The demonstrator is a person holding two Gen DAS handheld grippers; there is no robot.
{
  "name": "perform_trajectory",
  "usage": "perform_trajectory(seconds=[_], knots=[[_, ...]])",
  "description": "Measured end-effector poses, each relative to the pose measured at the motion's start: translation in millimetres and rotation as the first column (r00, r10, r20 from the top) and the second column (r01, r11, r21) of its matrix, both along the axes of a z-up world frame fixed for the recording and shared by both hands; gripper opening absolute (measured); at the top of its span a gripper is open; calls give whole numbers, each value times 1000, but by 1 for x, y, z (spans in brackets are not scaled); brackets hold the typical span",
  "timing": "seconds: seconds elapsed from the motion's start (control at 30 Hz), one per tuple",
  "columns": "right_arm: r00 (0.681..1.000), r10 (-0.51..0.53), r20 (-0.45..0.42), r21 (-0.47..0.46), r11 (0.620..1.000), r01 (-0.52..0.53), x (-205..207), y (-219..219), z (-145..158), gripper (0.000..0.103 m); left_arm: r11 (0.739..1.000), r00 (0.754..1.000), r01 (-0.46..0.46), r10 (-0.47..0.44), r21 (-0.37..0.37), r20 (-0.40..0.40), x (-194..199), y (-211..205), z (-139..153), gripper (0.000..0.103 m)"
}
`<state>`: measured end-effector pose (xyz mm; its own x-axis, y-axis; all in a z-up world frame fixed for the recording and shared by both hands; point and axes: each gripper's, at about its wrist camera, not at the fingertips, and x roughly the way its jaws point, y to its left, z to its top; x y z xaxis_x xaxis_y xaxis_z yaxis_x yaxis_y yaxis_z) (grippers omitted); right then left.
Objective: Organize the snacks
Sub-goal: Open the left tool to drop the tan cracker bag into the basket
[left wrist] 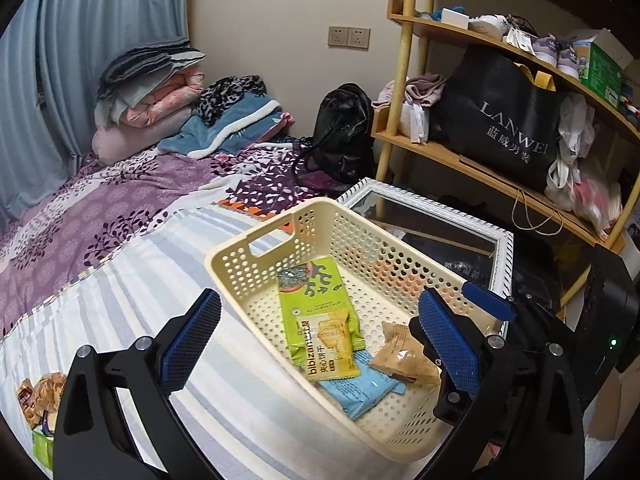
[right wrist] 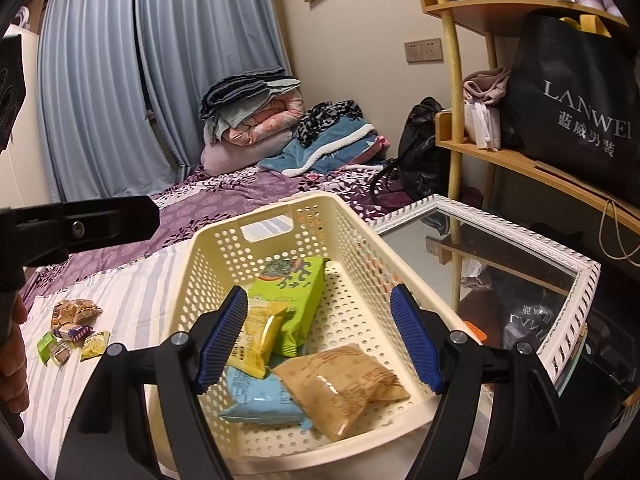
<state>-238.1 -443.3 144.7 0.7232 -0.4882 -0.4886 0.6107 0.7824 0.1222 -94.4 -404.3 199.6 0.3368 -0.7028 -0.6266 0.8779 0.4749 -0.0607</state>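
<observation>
The loose snacks (right wrist: 74,328) that are not yet sorted lie in a small heap on the striped bed sheet (right wrist: 132,292), well to the left of the basket (right wrist: 352,216). So they are on the side of the left tongs (left wrist: 316,340), and I judge the left hand is the nearer one for the next pick. The heap has no clear long axis; the packets lie in mixed directions.

The left tongs stand wide apart over the near left part of the basket and hold nothing. The right tongs (right wrist: 320,340) are about half apart above the basket, also empty; the brown packet (right wrist: 340,384), the blue packet (right wrist: 256,400) and two green-yellow packets (right wrist: 296,296) lie below them inside.
</observation>
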Motion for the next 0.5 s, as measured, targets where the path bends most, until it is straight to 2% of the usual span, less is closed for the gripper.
perform_trajectory(seconds=[0.17, 0.23, 0.37, 0.43, 0.5], knots=[[1000, 19, 7, -7, 1000, -19, 6, 9, 5, 78, 999, 999, -36, 36, -15, 0, 8, 18, 5, 100], [999, 29, 16, -10, 1000, -29, 8, 14, 8, 86, 998, 998, -56, 56, -20, -2, 11, 27, 6, 100], [998, 55, 25, -25, 998, -54, 14, 25, 13, 87, 995, 995, -101, 101, -24, -8, 20, 45, 6, 100], [997, 76, 28, -22, 997, -75, 18, 31, 14, 94, 992, 992, -127, 127, -25, -14, 25, 55, 5, 100], [995, 97, 35, -19, 995, -97, 20, 36, 16, 94, 988, 988, -152, 152, -28, -16, 29, 65, 5, 100]])
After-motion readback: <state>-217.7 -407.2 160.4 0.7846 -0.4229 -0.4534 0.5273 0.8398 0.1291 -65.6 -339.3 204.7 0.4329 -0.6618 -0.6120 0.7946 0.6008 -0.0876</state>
